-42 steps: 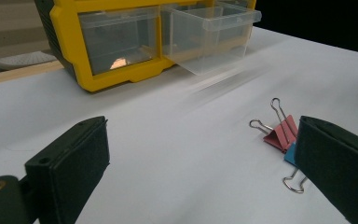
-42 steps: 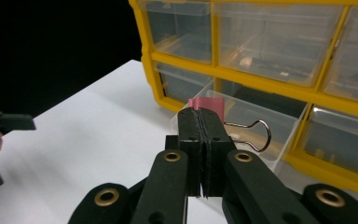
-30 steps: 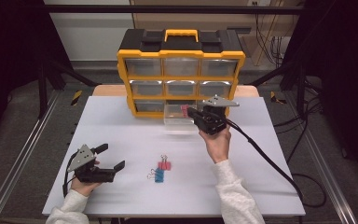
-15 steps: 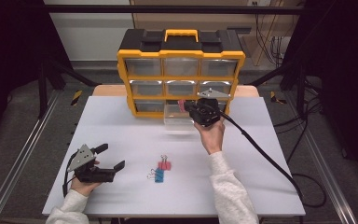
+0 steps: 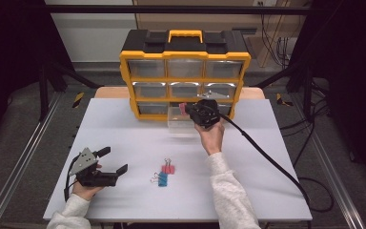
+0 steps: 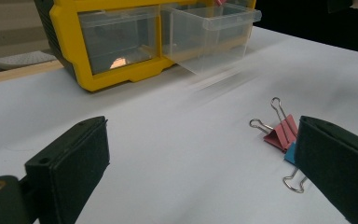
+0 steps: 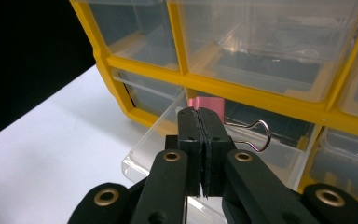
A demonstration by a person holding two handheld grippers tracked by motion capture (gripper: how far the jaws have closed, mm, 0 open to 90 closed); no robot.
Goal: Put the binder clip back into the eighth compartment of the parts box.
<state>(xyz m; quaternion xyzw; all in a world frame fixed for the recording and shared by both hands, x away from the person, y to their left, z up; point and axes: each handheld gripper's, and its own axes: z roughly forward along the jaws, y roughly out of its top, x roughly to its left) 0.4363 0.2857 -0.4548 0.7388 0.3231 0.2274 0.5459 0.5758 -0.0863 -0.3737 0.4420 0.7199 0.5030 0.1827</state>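
Note:
A yellow and black drawer cabinet point(image 5: 185, 71) stands at the back of the white table point(image 5: 124, 138). Its bottom middle clear drawer point(image 5: 180, 121) is pulled out. My right gripper point(image 5: 190, 110) is shut on a pink binder clip point(image 7: 207, 105), held just over that open drawer point(image 7: 158, 135); the clip's wire handle sticks out to the right. A pink binder clip point(image 5: 167, 168) and a blue binder clip point(image 5: 162, 179) lie together mid-table. My left gripper point(image 5: 114, 161) rests open at the front left, nothing between its jaws. In its own view the pink clip point(image 6: 279, 133) lies by the right jaw.
The pulled-out drawer point(image 6: 209, 35) juts over the table in front of the cabinet. A black cable point(image 5: 267, 157) trails from my right gripper across the right side of the table. Dark floor and metal rails point(image 5: 24, 143) flank the table.
My right gripper has carried the pink clip leftward and slightly down, from the cabinet's right side to above the open drawer. The left gripper has stayed put.

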